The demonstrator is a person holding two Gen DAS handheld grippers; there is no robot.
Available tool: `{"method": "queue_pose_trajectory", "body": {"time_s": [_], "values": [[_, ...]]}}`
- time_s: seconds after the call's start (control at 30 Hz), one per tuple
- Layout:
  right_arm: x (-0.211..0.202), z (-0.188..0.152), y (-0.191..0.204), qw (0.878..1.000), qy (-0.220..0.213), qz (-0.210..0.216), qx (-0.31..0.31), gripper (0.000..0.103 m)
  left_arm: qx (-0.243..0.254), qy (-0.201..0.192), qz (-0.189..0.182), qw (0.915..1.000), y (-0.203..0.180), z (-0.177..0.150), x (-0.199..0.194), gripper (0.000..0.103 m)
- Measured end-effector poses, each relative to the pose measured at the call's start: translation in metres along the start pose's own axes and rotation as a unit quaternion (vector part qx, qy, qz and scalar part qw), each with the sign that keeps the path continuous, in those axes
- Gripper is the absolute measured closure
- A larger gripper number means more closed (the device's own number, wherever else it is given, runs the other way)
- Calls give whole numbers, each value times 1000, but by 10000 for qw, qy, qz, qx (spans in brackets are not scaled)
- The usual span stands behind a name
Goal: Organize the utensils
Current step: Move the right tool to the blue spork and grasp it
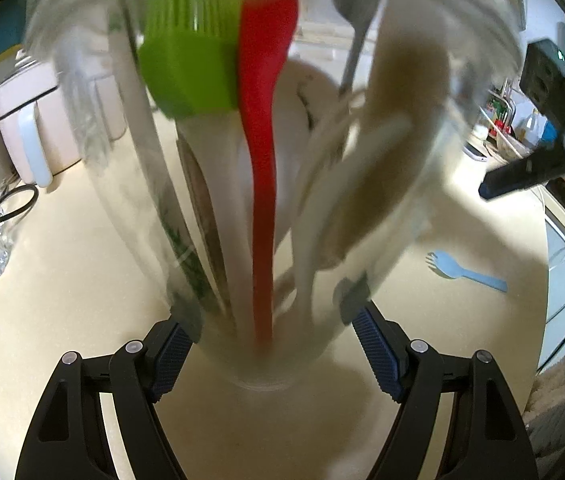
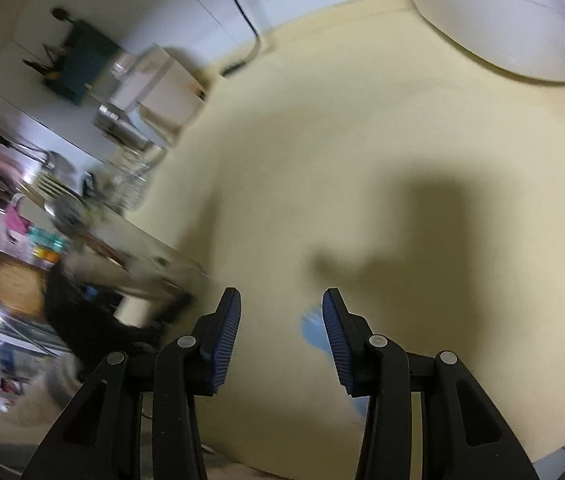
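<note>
Between your left gripper's (image 1: 270,334) fingers sits a clear glass jar (image 1: 274,184), clamped near its base and blurred. It holds a green silicone brush (image 1: 188,52), a red spatula (image 1: 266,128) and pale wooden spoons (image 1: 382,168). On the cream countertop (image 1: 62,300) to the right a light blue fork (image 1: 464,271) lies well apart from the jar. Your right gripper (image 2: 281,322) hangs spread and empty just above that fork (image 2: 314,330), whose tines show between the pads.

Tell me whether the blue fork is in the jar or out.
Out. The blue fork lies flat on the counter, right of the glass jar.
</note>
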State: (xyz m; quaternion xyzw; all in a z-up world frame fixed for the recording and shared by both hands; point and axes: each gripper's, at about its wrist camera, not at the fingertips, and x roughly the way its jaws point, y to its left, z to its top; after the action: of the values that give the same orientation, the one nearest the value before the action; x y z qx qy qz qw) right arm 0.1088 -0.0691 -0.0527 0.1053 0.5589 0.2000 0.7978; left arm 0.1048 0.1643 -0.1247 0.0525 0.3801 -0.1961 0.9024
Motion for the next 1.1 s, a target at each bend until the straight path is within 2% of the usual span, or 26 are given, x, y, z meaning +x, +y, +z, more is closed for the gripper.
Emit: {"method": "queue_pose_trajectory", "body": {"time_s": [0.13,0.37,0.6,0.73,1.0,1.03,1.1], "values": [[17,-17,7,9943,194,-695,-790,59,27,48,-20,10000,-4,1,4,23],[38,-31,23,9806,433,-1068,-1583,59,23,59,-28,10000,-4,6,8,23],[41,-32,21,9737,484,-1185,-1885,59,-3,47,-64,10000,3,2,2,23],[49,-30,24,9714,552,-1108,-2026,59,-2,44,-63,10000,4,2,1,23],[68,-27,37,9587,529,-1270,-2490,59,2,48,-57,10000,5,2,1,23],[69,-28,39,9554,529,-1334,-2583,61,2,49,-53,10000,5,2,0,23],[69,-29,40,9538,537,-1275,-2666,73,2,50,-51,10000,5,1,0,23]]}}
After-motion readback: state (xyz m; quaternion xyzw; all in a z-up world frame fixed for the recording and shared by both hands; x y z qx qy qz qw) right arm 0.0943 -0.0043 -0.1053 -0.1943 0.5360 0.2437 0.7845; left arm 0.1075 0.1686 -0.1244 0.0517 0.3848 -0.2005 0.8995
